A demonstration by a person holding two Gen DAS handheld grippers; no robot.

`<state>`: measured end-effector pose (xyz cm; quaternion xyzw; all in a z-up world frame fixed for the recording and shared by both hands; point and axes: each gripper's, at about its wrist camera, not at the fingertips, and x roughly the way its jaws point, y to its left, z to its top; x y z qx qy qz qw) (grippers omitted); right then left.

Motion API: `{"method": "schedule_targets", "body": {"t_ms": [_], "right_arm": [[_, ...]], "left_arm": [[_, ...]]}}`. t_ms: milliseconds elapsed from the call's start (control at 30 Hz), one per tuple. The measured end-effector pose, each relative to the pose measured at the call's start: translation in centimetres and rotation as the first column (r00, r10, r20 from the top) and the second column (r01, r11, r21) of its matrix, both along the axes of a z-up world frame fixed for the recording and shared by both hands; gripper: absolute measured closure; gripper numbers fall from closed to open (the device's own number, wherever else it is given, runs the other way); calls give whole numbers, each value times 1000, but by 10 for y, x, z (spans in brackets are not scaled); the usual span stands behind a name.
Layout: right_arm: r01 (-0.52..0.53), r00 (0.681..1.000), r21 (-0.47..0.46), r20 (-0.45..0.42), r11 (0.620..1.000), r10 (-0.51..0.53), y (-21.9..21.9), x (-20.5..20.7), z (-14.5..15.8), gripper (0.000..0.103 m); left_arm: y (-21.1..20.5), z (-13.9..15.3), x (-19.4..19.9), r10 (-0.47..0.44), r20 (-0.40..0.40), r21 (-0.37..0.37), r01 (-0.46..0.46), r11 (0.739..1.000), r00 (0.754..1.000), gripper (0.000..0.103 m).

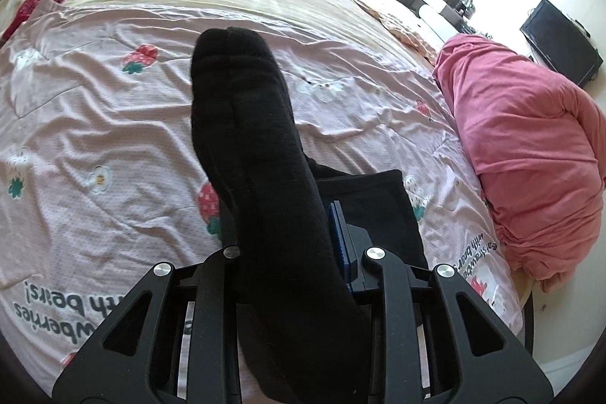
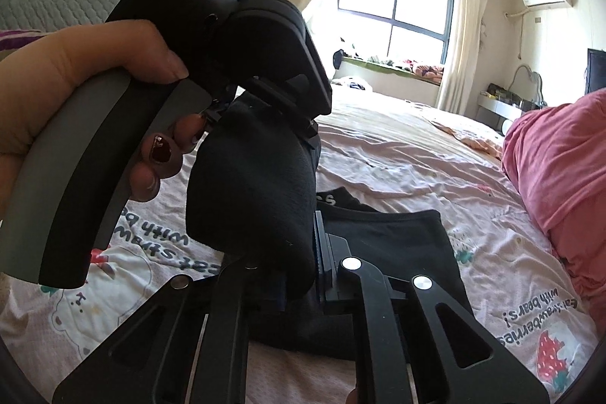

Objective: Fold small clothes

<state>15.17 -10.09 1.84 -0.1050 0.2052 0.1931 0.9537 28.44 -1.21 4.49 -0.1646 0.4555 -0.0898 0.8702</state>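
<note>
- Your left tool (image 1: 288,245) is pinching the black sock (image 1: 242,108), pads pressed into the fabric. The sock's long axis runs straight out from the tool, and its rounded end points away toward the far side of the bed (image 1: 113,108).
- Your right tool (image 2: 288,275) is clamped on the other end of that same sock (image 2: 257,184), so it hangs between the two tools above the bed.
- One more black garment (image 2: 397,237) lies flat on the bedspread right under the tools. It has white lettering, too cut off to read.
- The bedspread print reads "strawberries with bears!" (image 2: 538,313), and I count two copies in the right wrist view.
- One pink bundle (image 1: 522,139) sits at the bed's right edge.
</note>
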Motion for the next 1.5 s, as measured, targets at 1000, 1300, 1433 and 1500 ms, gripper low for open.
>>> {"method": "schedule_targets", "body": {"t_ms": [1000,1300,1433,1500], "right_arm": [[266,922,333,-362,905,-138,-103,31,-48,93],[336,863,443,-498,831,-83,-133,43,-68,80],[373,816,471,-577,800,-40,-150,47,-77,76],[383,793,512,-609,769,11,-161,48,-80,73]], "left_arm": [[-120,-52,49,-98,-166,118,119,986,981,82],[-131,-69,62,-132,-185,12,136,991,974,48],[-115,-65,60,-141,-159,-141,119,983,977,40],[-101,-58,54,-118,-129,-152,98,984,985,40]]}}
